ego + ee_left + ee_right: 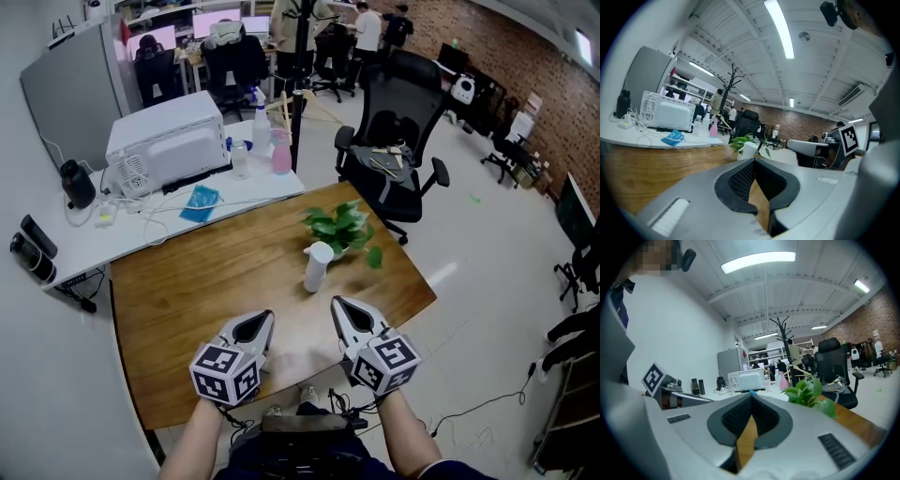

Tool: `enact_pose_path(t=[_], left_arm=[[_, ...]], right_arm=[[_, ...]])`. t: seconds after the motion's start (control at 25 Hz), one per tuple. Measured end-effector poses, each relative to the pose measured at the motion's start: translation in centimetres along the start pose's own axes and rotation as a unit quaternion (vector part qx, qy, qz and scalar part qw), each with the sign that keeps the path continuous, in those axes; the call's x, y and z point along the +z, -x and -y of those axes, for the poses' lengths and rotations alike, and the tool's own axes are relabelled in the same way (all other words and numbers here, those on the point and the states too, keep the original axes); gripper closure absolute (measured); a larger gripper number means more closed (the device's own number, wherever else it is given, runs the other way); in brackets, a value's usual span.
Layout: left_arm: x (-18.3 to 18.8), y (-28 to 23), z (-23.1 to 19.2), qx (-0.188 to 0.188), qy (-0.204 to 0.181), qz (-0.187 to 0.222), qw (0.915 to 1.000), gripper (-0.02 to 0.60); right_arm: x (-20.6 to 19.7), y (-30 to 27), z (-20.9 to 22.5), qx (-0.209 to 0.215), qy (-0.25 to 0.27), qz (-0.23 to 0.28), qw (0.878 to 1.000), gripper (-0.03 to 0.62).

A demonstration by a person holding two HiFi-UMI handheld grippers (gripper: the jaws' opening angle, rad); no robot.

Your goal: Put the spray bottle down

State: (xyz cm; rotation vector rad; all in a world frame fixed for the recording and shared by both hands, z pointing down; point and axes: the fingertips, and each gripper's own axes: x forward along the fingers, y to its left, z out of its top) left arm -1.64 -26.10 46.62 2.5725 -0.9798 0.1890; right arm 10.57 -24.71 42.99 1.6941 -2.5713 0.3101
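A white spray bottle [318, 266] stands upright on the wooden table [187, 291], just in front of a small green plant [342, 228]. Nothing holds it. Both grippers hover near the table's front edge, well short of the bottle. My left gripper [260, 322] is shut and empty; in its own view the jaws [753, 161] meet with the bottle [749, 150] beyond their tips. My right gripper [339, 307] is also shut with nothing in it [751, 397]. The plant [806, 392] shows to its right; the bottle is hidden there.
A white desk [112, 234] behind the table carries a white appliance [169, 145], a pink bottle [280, 155], a blue cloth [200, 201] and cables. A black office chair [394, 141] stands past the table's far right corner. People sit at desks in the background.
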Motion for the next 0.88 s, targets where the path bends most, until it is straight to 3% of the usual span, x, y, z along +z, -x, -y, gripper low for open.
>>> enact_pose_path(t=[0.88], left_arm=[[0.1,0.3,0.4,-0.008,0.001,0.003,1.0000,0.575]], right_arm=[[0.5,-0.3,-1.6,0.024,-0.004,0.005,1.000,0.589]])
